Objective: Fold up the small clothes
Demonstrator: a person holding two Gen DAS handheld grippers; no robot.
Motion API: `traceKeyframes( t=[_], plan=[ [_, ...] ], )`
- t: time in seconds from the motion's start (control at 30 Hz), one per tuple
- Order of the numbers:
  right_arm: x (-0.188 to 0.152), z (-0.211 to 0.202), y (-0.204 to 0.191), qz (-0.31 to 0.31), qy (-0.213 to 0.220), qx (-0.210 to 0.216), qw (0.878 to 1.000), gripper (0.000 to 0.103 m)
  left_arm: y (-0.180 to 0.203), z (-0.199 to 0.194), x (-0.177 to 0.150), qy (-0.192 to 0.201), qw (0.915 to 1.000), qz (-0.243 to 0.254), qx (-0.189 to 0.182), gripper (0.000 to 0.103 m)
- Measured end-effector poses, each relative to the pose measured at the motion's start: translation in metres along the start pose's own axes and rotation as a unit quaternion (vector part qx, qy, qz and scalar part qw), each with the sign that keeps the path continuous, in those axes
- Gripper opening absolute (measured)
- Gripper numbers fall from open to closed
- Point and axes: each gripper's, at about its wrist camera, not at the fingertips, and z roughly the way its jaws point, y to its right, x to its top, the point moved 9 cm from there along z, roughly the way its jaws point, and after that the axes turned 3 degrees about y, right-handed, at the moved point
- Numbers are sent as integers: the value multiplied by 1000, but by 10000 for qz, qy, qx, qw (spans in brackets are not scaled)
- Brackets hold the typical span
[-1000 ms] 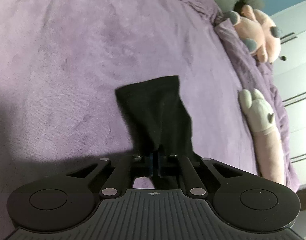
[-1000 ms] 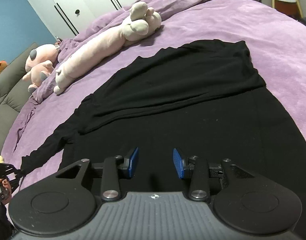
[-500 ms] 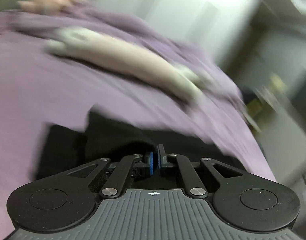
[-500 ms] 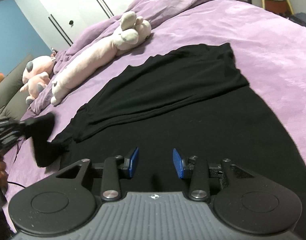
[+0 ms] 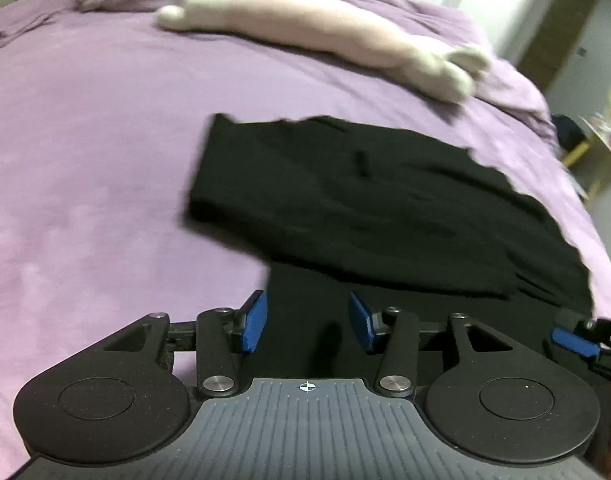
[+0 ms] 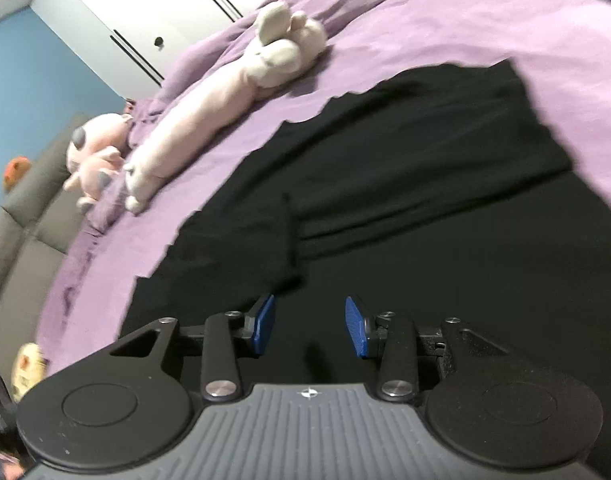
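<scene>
One black long-sleeved cloth garment [image 5: 385, 208] lies spread on the purple plush bedspread [image 5: 85, 160], with a sleeve [image 5: 305, 184] folded across its body so that a doubled layer sits on top of the flat part; in the right wrist view the same garment [image 6: 425, 184] fills the middle of the bed, its folded sleeve end [image 6: 245, 248] lying just ahead of the blue pads. The left gripper [image 5: 307, 326] hovers over the near edge of the garment with its fingers released, spread apart and holding nothing. The right gripper [image 6: 308, 326] hangs over the black cloth too, its fingers likewise parted and empty; its blue-tipped end [image 5: 575, 342] shows at the right edge of the left wrist view, just beside the garment's hem. Beyond the garment a long pale pink plush animal [image 6: 209, 120] lies along the far side of the bedspread, well apart from the cloth, and a rounder pink plush toy [image 6: 95, 148] sits next to it near a grey sofa [image 6: 21, 232]. White wardrobe doors [image 6: 117, 20] stand behind the bed.
</scene>
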Motion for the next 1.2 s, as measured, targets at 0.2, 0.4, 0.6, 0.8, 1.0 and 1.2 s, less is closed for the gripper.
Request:
traceKeyframes(
  t=[0.2, 0.4, 0.6, 0.8, 1.0, 1.2],
  plan=[
    [10, 52, -9, 825, -255, 206, 9961, 39, -14, 3, 3, -16, 9998, -75, 193, 51],
    [15, 77, -36, 290, -377, 80, 9988, 5, -15, 2, -2, -9, 9997, 46, 225, 52],
    [80, 9, -88, -800, 1216, 582, 9876, 5, -2, 12, 9, 18, 9994, 235, 255, 52],
    [106, -21, -18, -1288, 1552, -510, 9781, 6, 15, 30, 17, -11, 9989, 379, 273, 53],
    [82, 7, 78, -312, 580, -1171, 9909, 18, 25, 41, 20, -34, 9969, 652, 442, 55],
    [81, 28, 76, 257, 579, -784, 9949, 29, 23, 42, 28, 6, 9969, 639, 464, 55]
  ],
)
